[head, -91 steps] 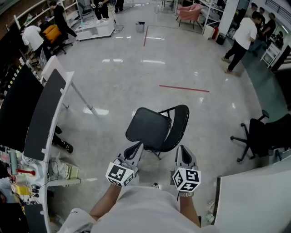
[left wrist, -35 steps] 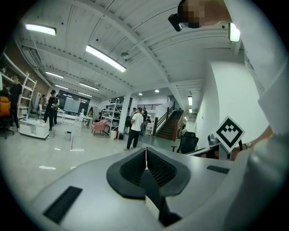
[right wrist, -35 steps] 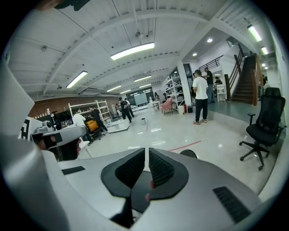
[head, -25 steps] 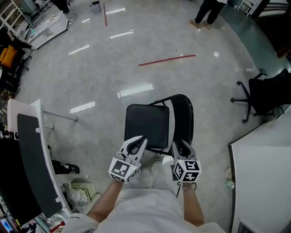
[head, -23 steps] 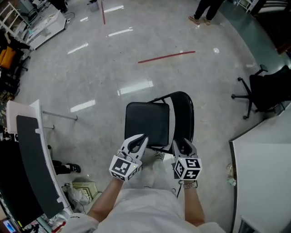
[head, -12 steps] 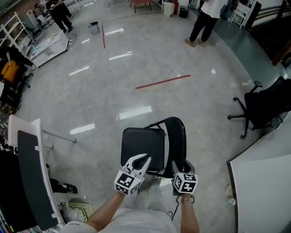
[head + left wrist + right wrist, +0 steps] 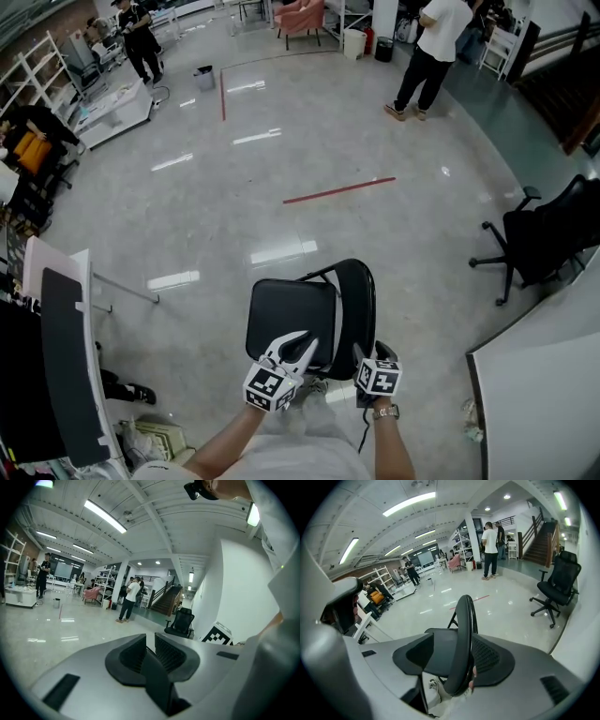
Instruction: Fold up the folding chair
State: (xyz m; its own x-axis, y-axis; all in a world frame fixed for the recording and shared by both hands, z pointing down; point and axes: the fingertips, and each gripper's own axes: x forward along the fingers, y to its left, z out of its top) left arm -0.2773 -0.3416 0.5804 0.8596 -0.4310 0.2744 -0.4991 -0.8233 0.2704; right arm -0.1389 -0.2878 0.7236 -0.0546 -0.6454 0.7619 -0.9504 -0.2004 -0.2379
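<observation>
In the head view the folding chair (image 7: 291,323) stands unfolded on the floor, near the person, with the left gripper (image 7: 298,343) over the seat's near edge and the right gripper (image 7: 374,355) at the backrest (image 7: 357,302). The left gripper view shows jaws just parting by a thin slit, nothing between. The right gripper view shows jaws just released wide, with the backrest edge-on between them.

one folding chair (image 7: 291,323), one office chair (image 7: 548,239), two tools (image 7: 302,341) (image 7: 373,354)
</observation>
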